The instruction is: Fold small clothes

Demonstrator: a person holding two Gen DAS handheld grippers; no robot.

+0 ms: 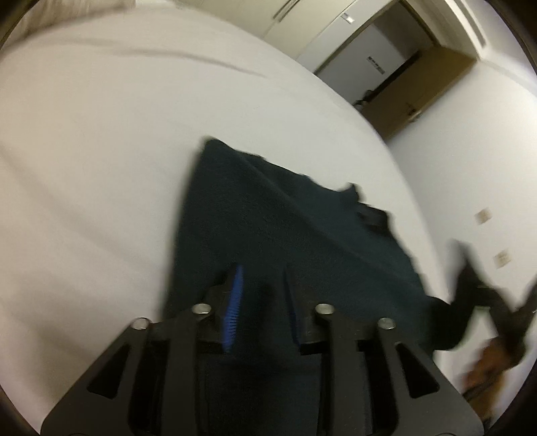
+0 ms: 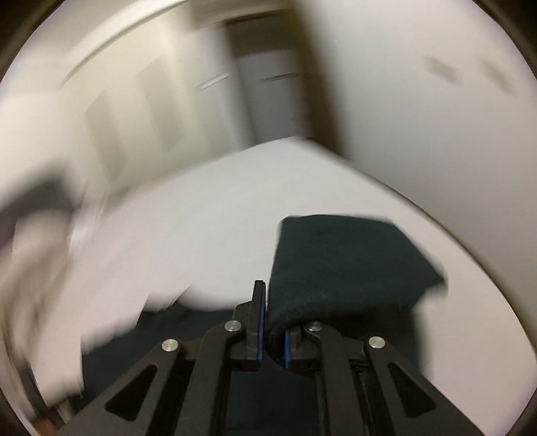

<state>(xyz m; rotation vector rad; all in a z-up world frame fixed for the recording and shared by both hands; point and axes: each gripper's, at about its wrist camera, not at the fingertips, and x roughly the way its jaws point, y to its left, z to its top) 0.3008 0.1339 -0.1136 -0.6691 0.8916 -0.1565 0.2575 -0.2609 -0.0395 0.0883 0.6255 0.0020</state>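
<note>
A dark green garment [image 1: 285,218] lies spread on the white bed sheet [image 1: 100,167], running from under my left gripper [image 1: 263,295] toward the far right. The left gripper's jaws stand apart over the cloth, and the blue pad [image 1: 235,295] on the left finger shows bare. In the right wrist view my right gripper [image 2: 273,322] is shut on a bunched edge of the garment [image 2: 342,261], and the lifted fold hangs over to the right above the sheet [image 2: 201,218]. A blurred dark shape [image 1: 486,295] at the right edge of the left wrist view reaches the cloth's far corner.
The bed's far edge meets a white wall [image 1: 470,151] with two small wall plates [image 1: 483,216]. An open wooden door [image 1: 412,97] and pale wardrobe fronts [image 1: 302,30] stand beyond. A pillow [image 1: 50,20] lies at the top left. The right wrist view is heavily blurred.
</note>
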